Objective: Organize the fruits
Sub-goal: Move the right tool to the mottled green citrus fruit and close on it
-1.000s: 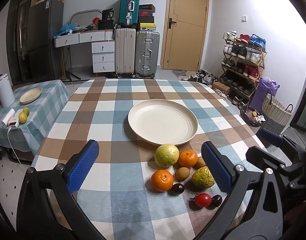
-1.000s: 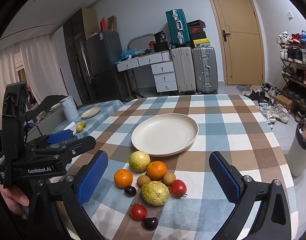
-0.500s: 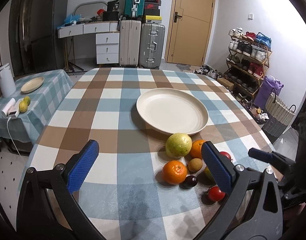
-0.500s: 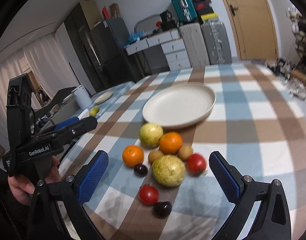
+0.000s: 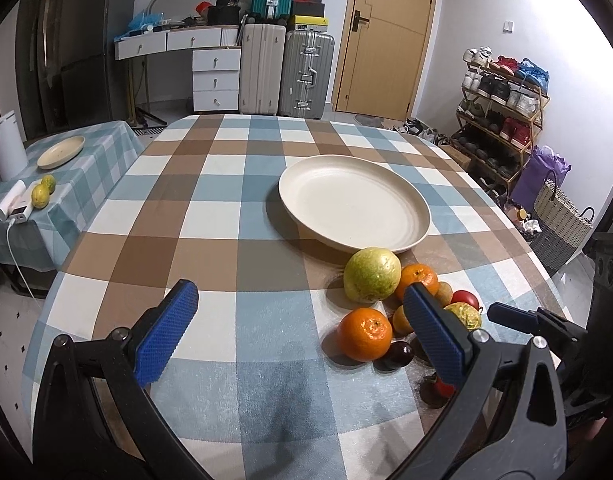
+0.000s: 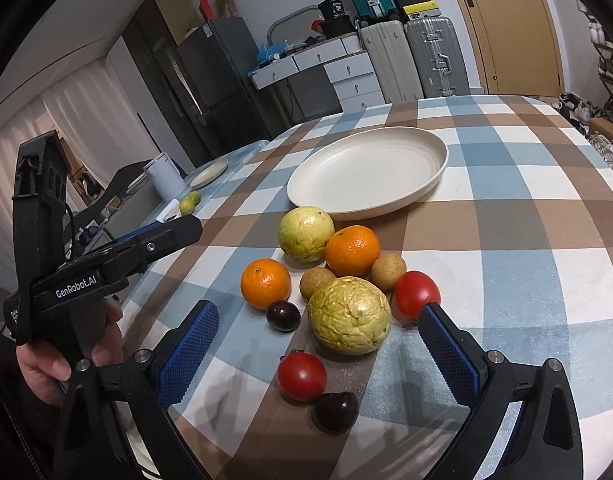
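both grippers closer to fruit, spread empty, left gripper (image 5: 302,316) hiding tomato (image 5: 442,389)

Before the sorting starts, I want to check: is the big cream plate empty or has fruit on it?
Empty. The plate shows only bare surface; all fruit lies beside it on the tablecloth.

The left gripper (image 5: 302,320) hangs wide open over the checked cloth (image 5: 210,216). Fruits (image 5: 372,276) cluster by its right finger; the plate (image 5: 352,204) lies ahead, beyond them.
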`<state>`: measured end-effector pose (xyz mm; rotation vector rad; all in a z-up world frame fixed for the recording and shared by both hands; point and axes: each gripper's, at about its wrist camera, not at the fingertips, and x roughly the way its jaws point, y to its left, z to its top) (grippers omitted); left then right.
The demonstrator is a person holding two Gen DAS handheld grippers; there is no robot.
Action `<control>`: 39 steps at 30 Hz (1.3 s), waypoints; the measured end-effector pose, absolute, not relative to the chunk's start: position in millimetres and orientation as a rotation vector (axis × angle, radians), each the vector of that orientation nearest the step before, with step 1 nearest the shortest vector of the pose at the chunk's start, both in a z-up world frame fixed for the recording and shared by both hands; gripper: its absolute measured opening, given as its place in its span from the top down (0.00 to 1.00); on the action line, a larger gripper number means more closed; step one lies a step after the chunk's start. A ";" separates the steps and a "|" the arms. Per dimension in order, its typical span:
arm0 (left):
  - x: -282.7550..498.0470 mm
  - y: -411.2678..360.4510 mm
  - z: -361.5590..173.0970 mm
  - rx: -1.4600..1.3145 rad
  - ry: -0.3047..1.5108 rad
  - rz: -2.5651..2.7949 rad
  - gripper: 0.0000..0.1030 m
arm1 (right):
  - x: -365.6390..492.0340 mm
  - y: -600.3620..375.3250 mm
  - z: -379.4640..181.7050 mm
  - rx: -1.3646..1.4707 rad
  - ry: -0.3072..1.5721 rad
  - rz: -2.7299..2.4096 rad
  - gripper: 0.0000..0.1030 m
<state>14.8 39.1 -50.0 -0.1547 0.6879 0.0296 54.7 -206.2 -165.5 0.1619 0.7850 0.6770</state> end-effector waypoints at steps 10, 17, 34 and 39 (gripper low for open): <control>16.8 41.3 -54.8 -0.158 0.696 0.033 0.01 | 62.1 -201.0 -171.7 0.139 0.829 0.636 0.37; 23.8 44.0 -59.6 -0.157 0.710 0.042 0.01 | 64.7 -203.9 -176.0 0.135 0.837 0.639 0.54; 56.5 44.2 -65.9 -0.154 0.757 0.037 0.01 | 68.0 -216.0 -173.4 0.219 0.841 0.684 0.60; 63.2 46.3 -68.3 -0.151 0.767 0.038 0.01 | 73.1 -216.0 -176.3 0.224 0.890 0.710 0.57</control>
